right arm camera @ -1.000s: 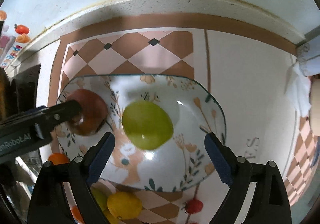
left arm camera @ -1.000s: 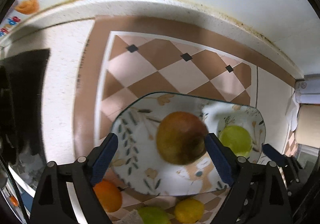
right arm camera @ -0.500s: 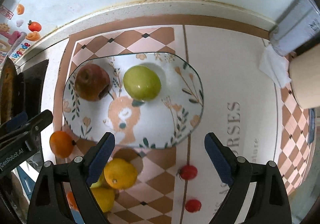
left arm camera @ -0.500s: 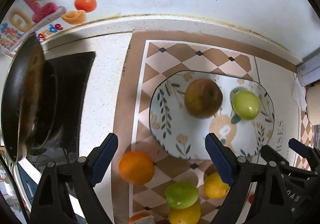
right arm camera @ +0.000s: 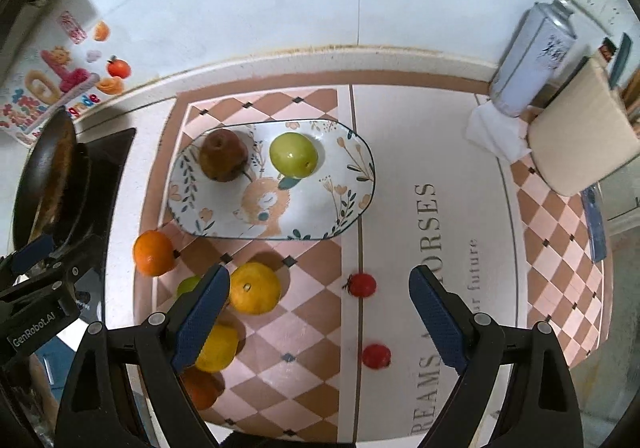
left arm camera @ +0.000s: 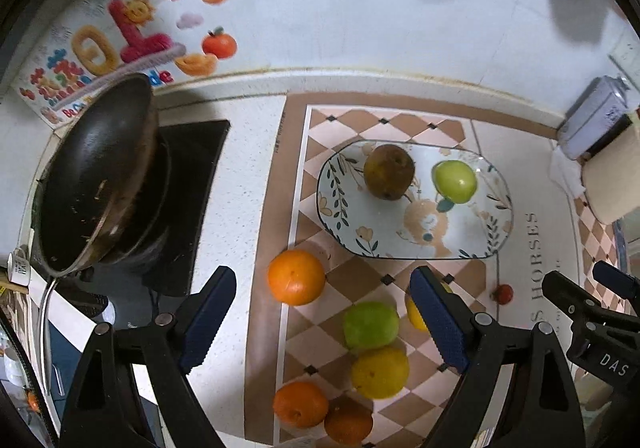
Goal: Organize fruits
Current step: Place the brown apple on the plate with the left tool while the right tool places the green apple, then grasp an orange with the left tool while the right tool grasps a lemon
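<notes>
Resting side by side on the plate (right arm camera: 352,204): brown pear (right arm camera: 223,160), green apple (right arm camera: 293,155).

1 plate (right arm camera: 352,204), 2 apples on it (right arm camera: 294,155), 3 oranges (left arm camera: 296,277), 2 tomatoes (right arm camera: 362,285).

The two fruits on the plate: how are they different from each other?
The brown apple is dull, dark and blotchy; the green apple is bright, smooth and glossy. The brown one sits near the plate's left end, the green one nearer the middle. Both are round, similar in size, resting apart at the plate's far side.
</notes>
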`<action>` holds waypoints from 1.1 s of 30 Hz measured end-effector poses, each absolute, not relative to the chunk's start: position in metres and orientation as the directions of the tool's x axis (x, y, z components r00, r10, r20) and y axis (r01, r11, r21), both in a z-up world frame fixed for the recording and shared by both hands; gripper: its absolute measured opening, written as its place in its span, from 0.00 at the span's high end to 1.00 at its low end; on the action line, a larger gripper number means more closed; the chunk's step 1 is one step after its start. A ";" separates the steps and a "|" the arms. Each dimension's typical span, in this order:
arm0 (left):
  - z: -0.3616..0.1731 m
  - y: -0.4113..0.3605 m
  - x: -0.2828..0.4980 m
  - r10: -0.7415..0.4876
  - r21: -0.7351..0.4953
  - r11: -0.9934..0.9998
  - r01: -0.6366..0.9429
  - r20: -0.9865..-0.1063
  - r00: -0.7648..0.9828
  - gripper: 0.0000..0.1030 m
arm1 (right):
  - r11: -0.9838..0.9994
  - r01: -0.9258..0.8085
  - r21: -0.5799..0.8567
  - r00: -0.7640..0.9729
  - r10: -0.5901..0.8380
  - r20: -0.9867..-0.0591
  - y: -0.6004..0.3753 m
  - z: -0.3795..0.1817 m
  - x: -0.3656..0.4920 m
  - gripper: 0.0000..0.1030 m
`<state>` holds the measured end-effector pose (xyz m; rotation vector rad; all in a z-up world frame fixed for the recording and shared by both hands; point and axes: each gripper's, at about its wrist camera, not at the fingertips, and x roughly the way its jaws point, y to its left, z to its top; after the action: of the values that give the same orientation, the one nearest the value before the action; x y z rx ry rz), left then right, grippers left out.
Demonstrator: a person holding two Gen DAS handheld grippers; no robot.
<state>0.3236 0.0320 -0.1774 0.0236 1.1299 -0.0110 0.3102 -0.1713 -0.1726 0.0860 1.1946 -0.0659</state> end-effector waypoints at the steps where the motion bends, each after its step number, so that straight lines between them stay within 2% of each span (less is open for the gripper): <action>1: -0.172 0.032 0.318 0.002 0.014 1.000 0.024 -0.898 0.440 0.13 | 0.995 0.093 0.033 0.378 -0.005 -0.926 -0.170 -0.166 0.302 0.09; 13: -0.120 0.037 0.254 -0.042 -0.015 0.998 0.053 -0.837 0.546 0.14 | 0.997 0.072 0.042 0.501 0.001 -0.865 -0.153 -0.103 0.230 0.09; 22: -0.106 0.042 0.230 -0.051 -0.018 0.998 0.061 -0.816 0.576 0.14 | 0.994 0.081 0.072 0.542 0.017 -0.840 -0.148 -0.090 0.200 0.09; 26: -0.115 0.051 0.234 -0.035 -0.022 0.999 0.031 -0.824 0.565 0.13 | 0.985 0.076 0.156 0.524 0.093 -0.846 -0.152 -0.102 0.204 0.09; 28: -0.125 0.057 0.240 -0.022 -0.015 1.000 0.018 -0.842 0.539 0.08 | 0.979 0.066 0.192 0.493 0.135 -0.860 -0.152 -0.117 0.209 0.09; 29: -0.134 0.062 0.244 -0.013 -0.011 1.000 0.007 -0.854 0.521 0.02 | 0.976 0.064 0.207 0.473 0.153 -0.868 -0.151 -0.127 0.213 0.09; 33: -0.178 0.083 0.256 0.019 0.000 0.999 -0.047 -0.911 0.412 0.02 | 0.959 0.049 0.280 0.338 0.248 -0.908 -0.139 -0.188 0.232 0.09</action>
<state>0.2557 0.0832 -0.1779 -0.0271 1.1454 0.0411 0.2323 -0.1393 -0.1884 0.2778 1.2240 0.1315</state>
